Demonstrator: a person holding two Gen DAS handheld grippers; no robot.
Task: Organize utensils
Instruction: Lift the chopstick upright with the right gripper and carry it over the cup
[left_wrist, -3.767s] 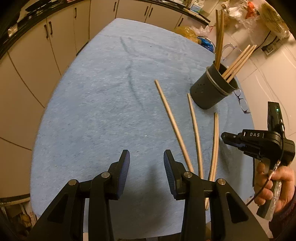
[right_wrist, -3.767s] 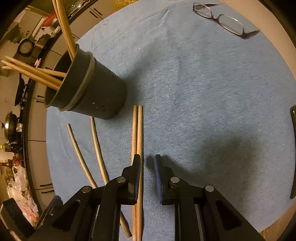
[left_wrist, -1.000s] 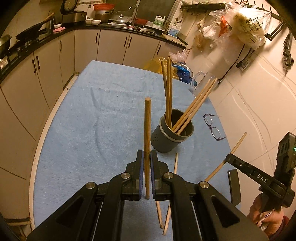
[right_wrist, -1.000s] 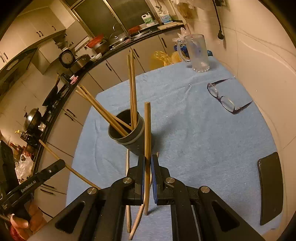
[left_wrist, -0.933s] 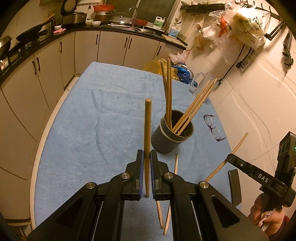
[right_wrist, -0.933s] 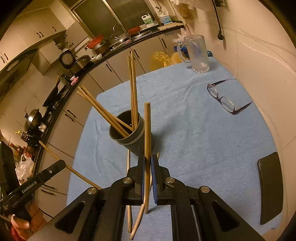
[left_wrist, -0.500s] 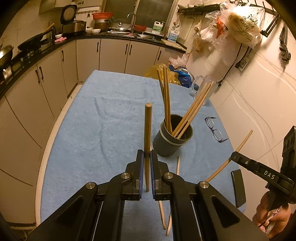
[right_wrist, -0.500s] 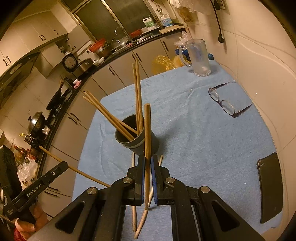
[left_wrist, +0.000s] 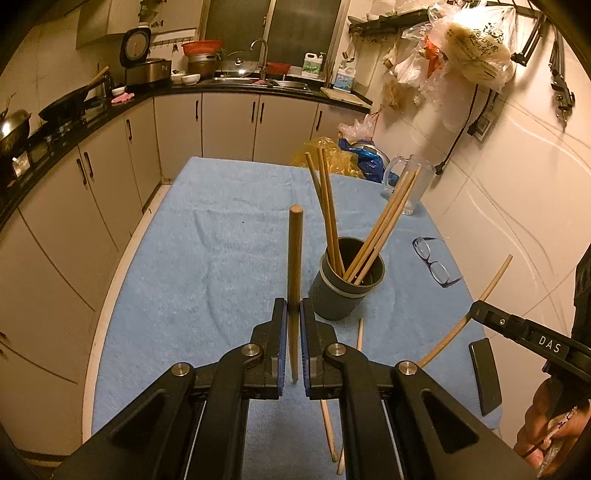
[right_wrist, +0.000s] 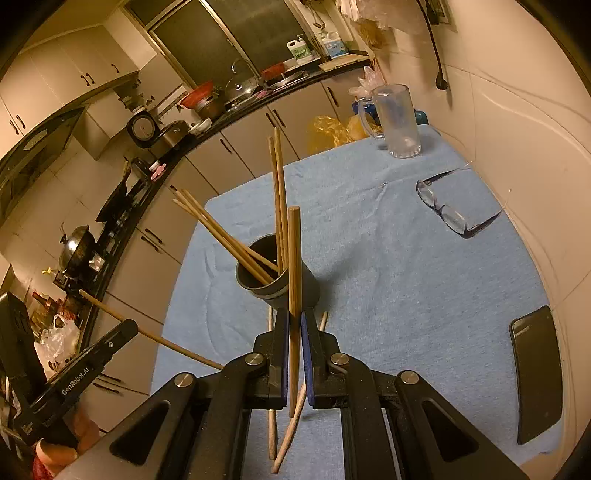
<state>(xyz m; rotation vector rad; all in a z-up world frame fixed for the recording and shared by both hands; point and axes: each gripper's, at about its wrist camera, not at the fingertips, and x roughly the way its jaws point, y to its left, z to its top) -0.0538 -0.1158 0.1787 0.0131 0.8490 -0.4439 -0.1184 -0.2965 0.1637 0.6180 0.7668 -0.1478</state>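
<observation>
Progress: five chopsticks stand in your dark holder (left_wrist: 345, 291) mid-table | left gripper (left_wrist: 292, 347) clamps one chopstick (left_wrist: 294, 280) | right gripper (right_wrist: 294, 350) clamps another chopstick (right_wrist: 293, 280) | two loose chopsticks (right_wrist: 273, 424) remain on the table's near edge.

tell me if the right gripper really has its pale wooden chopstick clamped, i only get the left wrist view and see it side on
Observer: Yes. The right wrist view shows the right gripper shut on the pale wooden chopstick, both blue pads against it.
Operator: anything loose under it
Observer: Two loose wooden chopsticks lie on the blue cloth below its jaws, converging at their near ends.
Operator: the mug is half hidden for me
Observer: The clear glass mug stands upright at the cloth's far corner.
</observation>
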